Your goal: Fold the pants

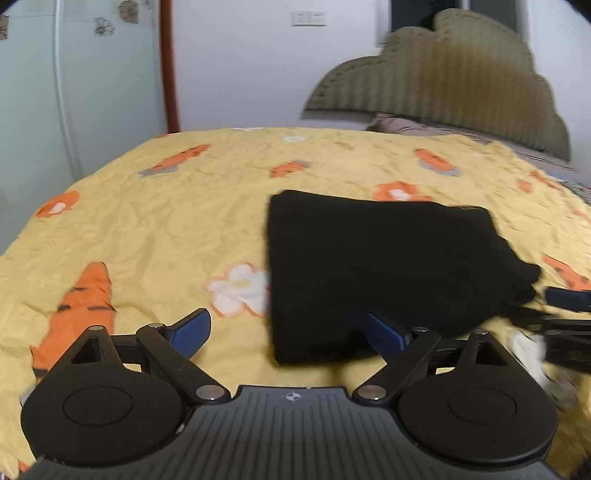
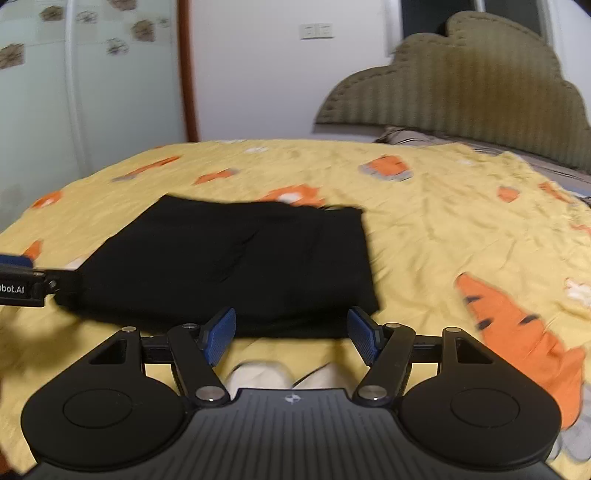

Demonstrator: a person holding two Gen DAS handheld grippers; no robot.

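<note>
The black pants [image 1: 380, 266] lie folded into a flat rectangle on the yellow bedspread [image 1: 166, 221]. In the left wrist view my left gripper [image 1: 290, 328] stands open just above the fold's near left corner, its right finger [image 1: 388, 334] over the cloth and its pads pressing on nothing. My right gripper [image 1: 554, 314] pokes in at the right edge by the fold's ragged right corner. In the right wrist view the pants [image 2: 236, 258] lie just beyond my open right gripper [image 2: 291, 332], which has nothing between its pads. The left gripper [image 2: 22, 273] shows at the left edge.
The bedspread [image 2: 443, 229] carries orange tiger and white flower prints and is wrinkled. A padded olive headboard [image 1: 443, 81] and a pillow [image 1: 406, 123] stand at the far right. A white wall with a switch plate [image 1: 308, 17] and a glass door [image 1: 92, 92] lie beyond the bed.
</note>
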